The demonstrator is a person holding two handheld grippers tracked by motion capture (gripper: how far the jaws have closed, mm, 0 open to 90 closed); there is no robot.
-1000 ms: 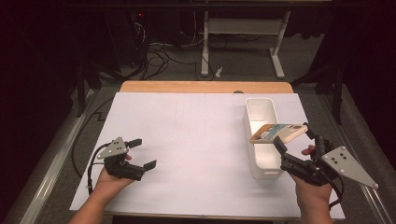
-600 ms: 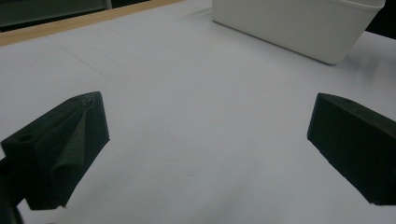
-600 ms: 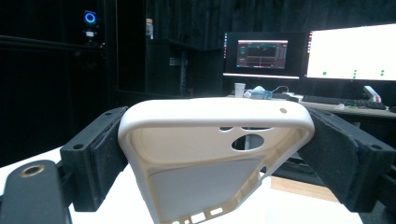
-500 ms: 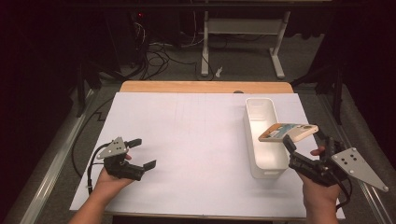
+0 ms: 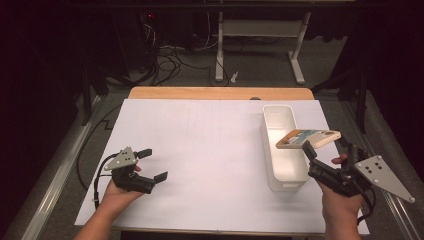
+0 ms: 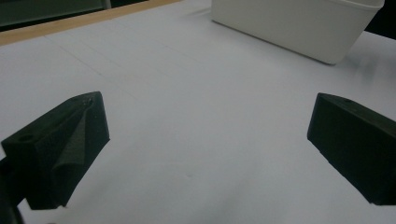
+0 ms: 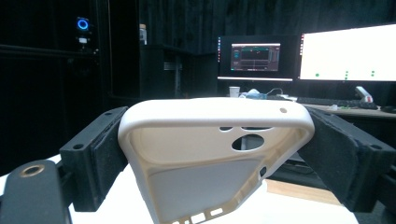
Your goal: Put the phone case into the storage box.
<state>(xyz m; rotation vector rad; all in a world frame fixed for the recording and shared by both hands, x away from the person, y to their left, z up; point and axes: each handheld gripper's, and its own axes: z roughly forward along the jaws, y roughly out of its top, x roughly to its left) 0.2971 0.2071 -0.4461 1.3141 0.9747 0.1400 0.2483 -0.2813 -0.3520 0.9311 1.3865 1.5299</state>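
The right tool (image 5: 324, 145) squeezes a phone case (image 5: 308, 138) up in the air above the white bin (image 5: 281, 150), while the left tool (image 5: 152, 165) rests wide open on the counter (image 5: 210, 150).

We see a cream phone case (image 7: 210, 154) clamped by its two long edges between the jaws of the right gripper (image 5: 324, 150), held clear of the worktop. Its hollow inner side with the camera cut-outs faces the gripper's camera. In the high view its printed back (image 5: 307, 138) faces up, lying nearly level and reaching left beyond the gripper.
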